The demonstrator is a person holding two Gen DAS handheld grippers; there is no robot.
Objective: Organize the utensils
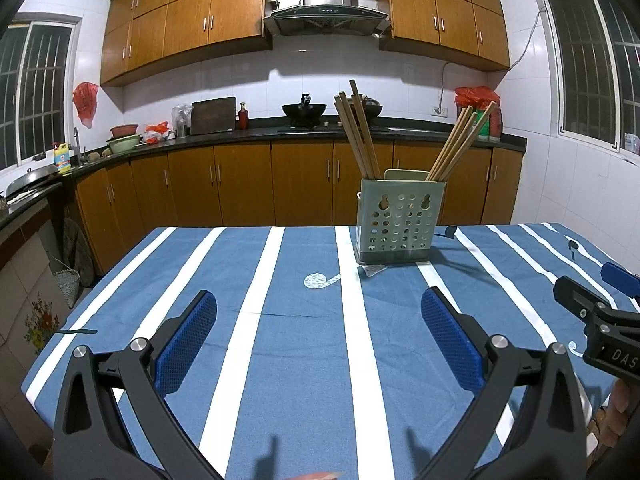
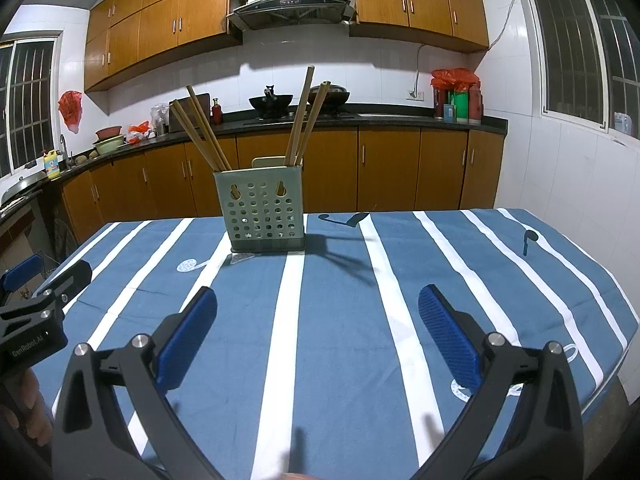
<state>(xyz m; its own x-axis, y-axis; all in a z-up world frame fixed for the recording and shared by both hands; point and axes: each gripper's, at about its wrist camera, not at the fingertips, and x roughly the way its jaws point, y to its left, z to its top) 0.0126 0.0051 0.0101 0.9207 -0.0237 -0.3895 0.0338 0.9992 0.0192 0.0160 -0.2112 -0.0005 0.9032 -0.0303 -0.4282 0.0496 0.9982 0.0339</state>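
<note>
both grippers hang over the near half of the tabletop (image 1: 280,360), side by side. left gripper (image 1: 318,334) — jaws spread wide, blue pads (image 1: 188,344) bare, nothing between them. right gripper (image 2: 318,334) the same: wide apart and empty.

we see the green perforated utensil holder (image 1: 396,220) standing upright toward the far edge of the tabletop, well apart from both grippers. from our left gripper it lies ahead and off to the right; from our right gripper it lies ahead and a little to the left, so it sits roughly between the two lines of sight. which hand is nearer we cannot tell.

chopsticks (image 1: 360,136) stand in it in two bundles — one leaning toward the left side of the table, the other bundle (image 1: 456,148) leaning right. their long axes run near vertical, fanning outward at the top.

no loose utensils show on the cloth. we judge the sorting looks close to done, or the next piece lies out of view. any reach to the holder would go forward toward the far edge, coming down along the sticks rather than across them.
</note>
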